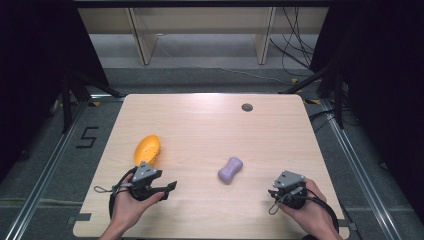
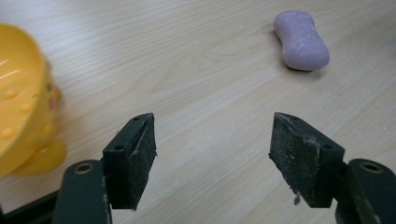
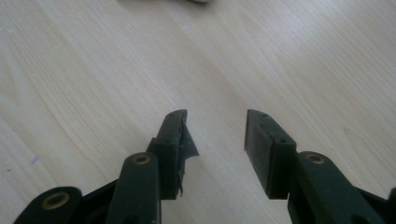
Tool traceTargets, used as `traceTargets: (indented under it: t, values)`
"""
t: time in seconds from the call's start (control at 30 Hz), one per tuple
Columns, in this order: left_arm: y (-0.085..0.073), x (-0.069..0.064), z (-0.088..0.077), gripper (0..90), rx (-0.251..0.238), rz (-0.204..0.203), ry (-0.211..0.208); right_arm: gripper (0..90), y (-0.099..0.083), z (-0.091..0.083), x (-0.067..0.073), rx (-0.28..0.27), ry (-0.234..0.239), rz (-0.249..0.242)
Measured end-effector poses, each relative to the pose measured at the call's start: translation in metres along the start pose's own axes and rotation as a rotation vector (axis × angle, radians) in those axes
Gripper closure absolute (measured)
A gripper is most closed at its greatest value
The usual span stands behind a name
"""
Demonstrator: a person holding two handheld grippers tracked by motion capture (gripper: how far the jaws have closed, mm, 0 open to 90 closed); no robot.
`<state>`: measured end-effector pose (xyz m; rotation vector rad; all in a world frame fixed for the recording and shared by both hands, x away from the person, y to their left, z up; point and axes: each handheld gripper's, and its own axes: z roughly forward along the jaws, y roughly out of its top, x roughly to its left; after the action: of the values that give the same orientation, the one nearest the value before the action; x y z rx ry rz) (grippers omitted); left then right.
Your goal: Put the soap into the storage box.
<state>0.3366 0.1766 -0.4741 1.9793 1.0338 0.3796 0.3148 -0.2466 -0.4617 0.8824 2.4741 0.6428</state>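
1. Counter (image 1: 200, 125): one, pale wood-grain top with rounded corners, with one round dark cable hole (image 1: 247, 107) near its far edge.
2. Room: grey floor with a taped "5" (image 1: 88, 136) left of the counter, black drapes at both sides, loose cables beyond the counter's far right corner, pale wooden frame behind.
3. Soap bar (image 1: 230, 169): one, lilac, waisted shape, lying flat on the counter right of centre.
4. Soap dish (image 1: 147, 149): one, yellow, well left of the soap bar.
5. Left gripper (image 1: 172, 186): one, left of the soap bar, just beside the dish; jaws spread wide, nothing between them.
6. Right gripper (image 1: 272, 194): one, right of the soap bar, hand-held; jaws parted, empty.
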Motion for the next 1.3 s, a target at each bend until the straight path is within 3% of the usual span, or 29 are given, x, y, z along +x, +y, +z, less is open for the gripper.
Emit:
traceTargets:
  t: [0.07,0.27,0.37,0.43,0.57,0.83,0.97,1.0,1.1,1.13,1.3]
  values:
    - [0.007,-0.004,0.008,30.7,0.008,0.003,-0.008,59.0,0.000,0.001,-0.001,-0.002,0.005,-0.020]
    - [0.028,-0.010,0.024,30.5,0.030,0.029,-0.038,58.9,-0.001,-0.001,0.000,0.004,-0.005,0.002]
    - [0.035,-0.010,0.028,30.2,0.042,0.049,-0.054,58.8,-0.001,-0.001,-0.001,0.004,0.000,-0.013]
    - [0.042,-0.013,0.034,30.2,0.038,0.055,-0.059,58.7,-0.003,-0.001,0.001,0.004,-0.003,0.019]
    - [0.050,-0.017,0.039,31.2,0.056,0.064,-0.074,58.7,-0.003,-0.002,0.001,0.007,0.001,0.025]
    - [0.073,-0.034,0.061,33.0,0.123,0.067,-0.112,58.4,-0.004,-0.002,0.001,0.010,0.002,0.024]
    - [0.078,-0.040,0.069,33.7,0.148,0.070,-0.120,58.3,-0.004,-0.002,0.000,0.009,0.005,0.010]
    - [0.083,-0.044,0.075,33.7,0.180,0.074,-0.125,58.3,-0.004,-0.002,0.000,0.007,0.005,0.011]
    - [0.087,-0.049,0.081,34.0,0.190,0.073,-0.127,58.2,-0.004,-0.002,0.000,0.008,0.001,0.012]
    - [0.092,-0.054,0.086,34.1,0.220,0.089,-0.127,58.2,-0.004,-0.002,0.000,0.009,0.003,0.010]
    - [0.100,-0.065,0.102,34.3,0.249,0.093,-0.136,58.1,-0.004,-0.001,0.000,0.007,0.002,0.011]
